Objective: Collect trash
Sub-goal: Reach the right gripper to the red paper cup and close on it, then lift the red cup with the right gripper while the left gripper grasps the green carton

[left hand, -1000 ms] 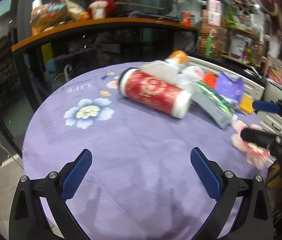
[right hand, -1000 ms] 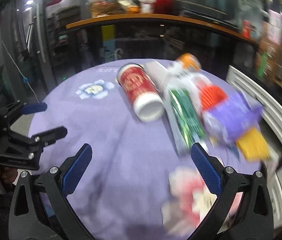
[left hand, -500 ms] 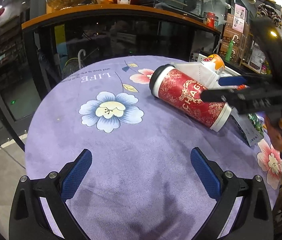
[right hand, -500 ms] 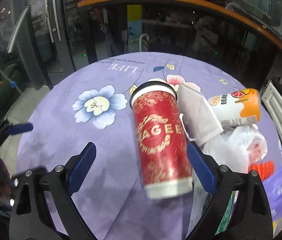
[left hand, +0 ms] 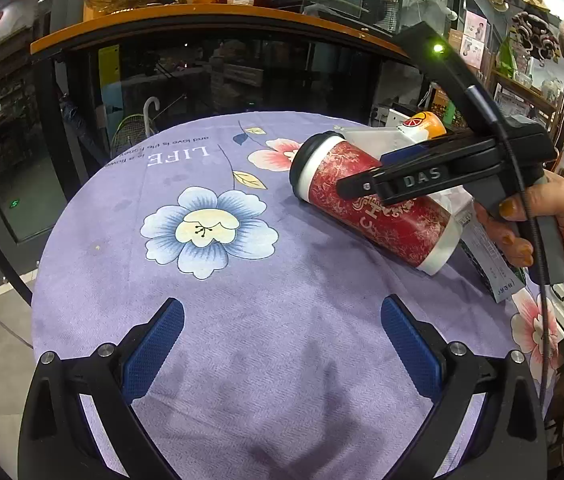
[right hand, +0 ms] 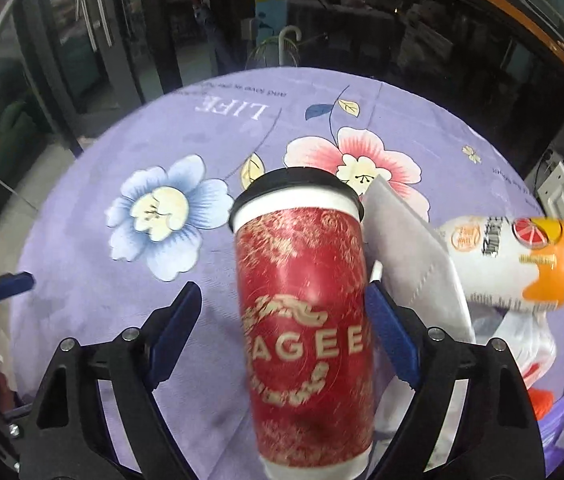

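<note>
So from the left wrist camera: the left gripper (left hand: pixel 282 340) hangs over a bare stretch of the purple flowered tablecloth (left hand: pixel 242 320), jaws spread wide and nothing at all between the blue pads. Ahead of it and off to the right lies the red paper cup (left hand: pixel 377 208), on its side, black lid end pointing away to the left, white base end nearer. The right gripper (left hand: pixel 365 172) reaches in from the right over that cup, held by a hand (left hand: pixel 521 224) in an orange sleeve; one black finger crosses in front of the cup's body, and from this angle I can't tell if it's touching. Behind the cup there's a grey face mask (left hand: pixel 377 138) and an orange-and-white bottle (left hand: pixel 421 124), both further off than the cup.

Right wrist camera now: the right gripper (right hand: pixel 282 332) straddles the red paper cup (right hand: pixel 305 336), cup lying lengthwise between the two blue pads, lid end pointing away. The jaws are closing in. The right pad looks just about at the cup's side, the left pad still shows a gap of tablecloth (right hand: pixel 82 288), so not clamped on it. The face mask (right hand: pixel 409 252) lies just right of the right finger, partly under the cup's edge, and the bottle (right hand: pixel 509 264) lies on its side further right, with crumpled white plastic (right hand: pixel 521 340) below it. The left gripper's blue tip (right hand: pixel 10 284) pokes in at the far left edge.
</note>
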A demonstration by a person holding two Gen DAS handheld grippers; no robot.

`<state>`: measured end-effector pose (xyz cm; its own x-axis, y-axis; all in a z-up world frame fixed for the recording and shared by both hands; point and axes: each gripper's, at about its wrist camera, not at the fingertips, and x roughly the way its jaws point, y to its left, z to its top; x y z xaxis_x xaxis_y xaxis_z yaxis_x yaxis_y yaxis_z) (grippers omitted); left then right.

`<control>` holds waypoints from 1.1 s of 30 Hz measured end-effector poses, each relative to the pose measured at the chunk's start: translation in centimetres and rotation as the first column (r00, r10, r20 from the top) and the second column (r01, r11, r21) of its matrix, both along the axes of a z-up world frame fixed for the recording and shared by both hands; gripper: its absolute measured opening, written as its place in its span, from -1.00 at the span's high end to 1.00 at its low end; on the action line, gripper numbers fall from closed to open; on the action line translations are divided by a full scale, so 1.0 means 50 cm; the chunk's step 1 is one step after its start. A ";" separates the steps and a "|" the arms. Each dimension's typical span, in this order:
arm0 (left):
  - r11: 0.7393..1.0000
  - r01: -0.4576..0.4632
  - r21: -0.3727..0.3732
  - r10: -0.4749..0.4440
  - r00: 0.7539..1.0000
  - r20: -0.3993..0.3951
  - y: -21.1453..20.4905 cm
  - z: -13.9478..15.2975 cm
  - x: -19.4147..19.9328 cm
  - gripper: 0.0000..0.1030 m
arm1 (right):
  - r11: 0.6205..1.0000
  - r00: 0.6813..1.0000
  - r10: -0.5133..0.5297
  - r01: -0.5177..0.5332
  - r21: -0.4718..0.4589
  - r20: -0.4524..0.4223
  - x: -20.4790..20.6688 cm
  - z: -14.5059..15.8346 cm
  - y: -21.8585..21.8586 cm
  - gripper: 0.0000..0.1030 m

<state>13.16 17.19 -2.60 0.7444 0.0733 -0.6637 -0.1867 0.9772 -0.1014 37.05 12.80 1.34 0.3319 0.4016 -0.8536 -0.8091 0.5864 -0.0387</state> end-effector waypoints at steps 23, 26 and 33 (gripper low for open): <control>1.000 -0.004 -0.001 0.004 1.000 0.008 0.006 -0.003 -0.001 -0.90 | 0.998 0.998 0.039 -0.041 -0.047 -0.041 -0.040 -0.013 0.050 -0.53; 1.000 -0.021 -0.005 0.021 1.000 0.016 0.015 -0.001 -0.007 -0.90 | 0.995 0.998 0.060 -0.058 0.079 -0.024 -0.083 0.034 -0.002 -0.53; 1.000 -0.016 -0.021 0.016 1.000 0.004 0.005 -0.004 0.000 -0.89 | 0.964 0.998 0.005 -0.020 0.264 0.056 -0.201 0.093 -0.174 -0.53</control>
<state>13.14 17.43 -2.79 0.7463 0.0715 -0.6618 -0.2017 0.9718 -0.1225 27.00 4.09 5.97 0.3681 0.6149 -0.6975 -0.8175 0.5714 0.0724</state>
